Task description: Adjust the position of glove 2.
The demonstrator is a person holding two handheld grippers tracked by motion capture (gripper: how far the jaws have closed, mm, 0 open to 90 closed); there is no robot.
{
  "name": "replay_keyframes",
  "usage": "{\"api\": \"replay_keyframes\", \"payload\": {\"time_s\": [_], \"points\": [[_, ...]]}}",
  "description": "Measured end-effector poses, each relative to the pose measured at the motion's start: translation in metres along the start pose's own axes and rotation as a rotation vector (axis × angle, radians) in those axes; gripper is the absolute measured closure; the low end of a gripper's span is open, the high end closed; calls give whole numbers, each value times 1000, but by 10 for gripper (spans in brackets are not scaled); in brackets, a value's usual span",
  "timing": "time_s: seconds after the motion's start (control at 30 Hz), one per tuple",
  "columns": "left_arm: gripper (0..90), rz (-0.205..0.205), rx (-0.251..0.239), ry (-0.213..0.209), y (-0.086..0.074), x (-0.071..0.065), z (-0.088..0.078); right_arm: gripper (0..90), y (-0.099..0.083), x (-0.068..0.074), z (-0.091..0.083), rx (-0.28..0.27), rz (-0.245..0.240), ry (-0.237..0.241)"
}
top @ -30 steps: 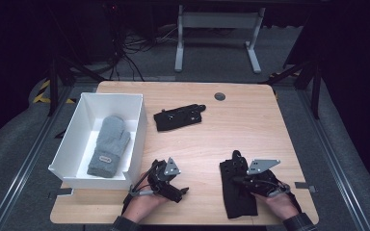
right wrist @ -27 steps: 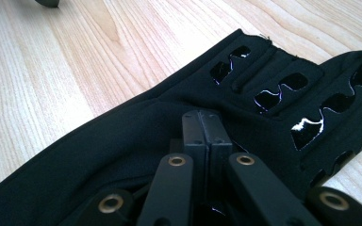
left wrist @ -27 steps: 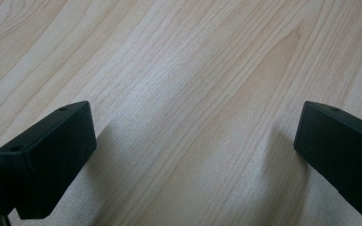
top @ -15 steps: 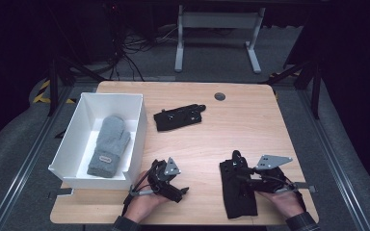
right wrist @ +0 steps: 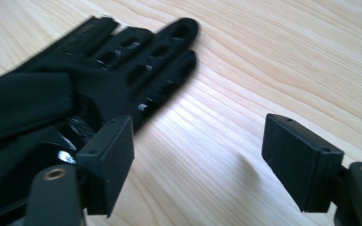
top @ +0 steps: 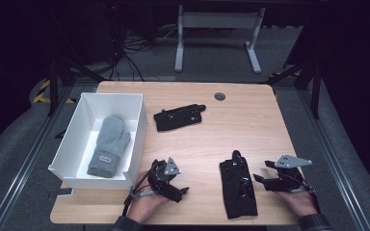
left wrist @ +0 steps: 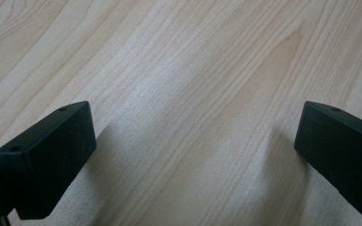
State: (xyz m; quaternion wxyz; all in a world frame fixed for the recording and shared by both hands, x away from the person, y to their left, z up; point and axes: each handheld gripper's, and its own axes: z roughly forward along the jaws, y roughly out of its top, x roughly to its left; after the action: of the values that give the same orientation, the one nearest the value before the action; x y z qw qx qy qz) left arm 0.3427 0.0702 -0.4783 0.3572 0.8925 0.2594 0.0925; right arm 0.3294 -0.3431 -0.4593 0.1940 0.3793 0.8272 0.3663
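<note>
At the table's left sits a white box with a grey mitten lying inside. Just right of it the left gripper rests low over bare wood, jaws wide apart, nothing between them. Farther back lies one black glove. A second glove lies flat near the front edge, and the right gripper sits just beside it, jaws having just been opening, nothing between them.
</note>
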Motion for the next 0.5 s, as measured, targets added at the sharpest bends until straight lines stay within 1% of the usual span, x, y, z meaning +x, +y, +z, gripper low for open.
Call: {"api": "replay_keyframes", "payload": {"time_s": [0.1,0.17,0.2,0.27,0.37,0.43,0.47,0.5], "points": [[0,-1,-1,0,0,0,0,226,-5,-4,0,9,3,-20],[0,-3,0,1,1,0,1,199,-8,-6,3,27,7,-28],[0,-2,4,2,1,0,0,199,-8,-6,3,27,7,-28],[7,-12,9,7,2,0,0,180,-8,-7,5,24,21,-19],[77,-26,18,15,5,2,-2,155,-9,-8,5,30,34,-15],[110,-44,18,9,8,4,-2,154,-9,-8,5,30,33,-15],[160,-52,15,1,10,5,-3,153,-9,-8,5,30,32,-15],[198,-62,13,3,14,7,-3,152,-9,-8,5,30,32,-15]]}}
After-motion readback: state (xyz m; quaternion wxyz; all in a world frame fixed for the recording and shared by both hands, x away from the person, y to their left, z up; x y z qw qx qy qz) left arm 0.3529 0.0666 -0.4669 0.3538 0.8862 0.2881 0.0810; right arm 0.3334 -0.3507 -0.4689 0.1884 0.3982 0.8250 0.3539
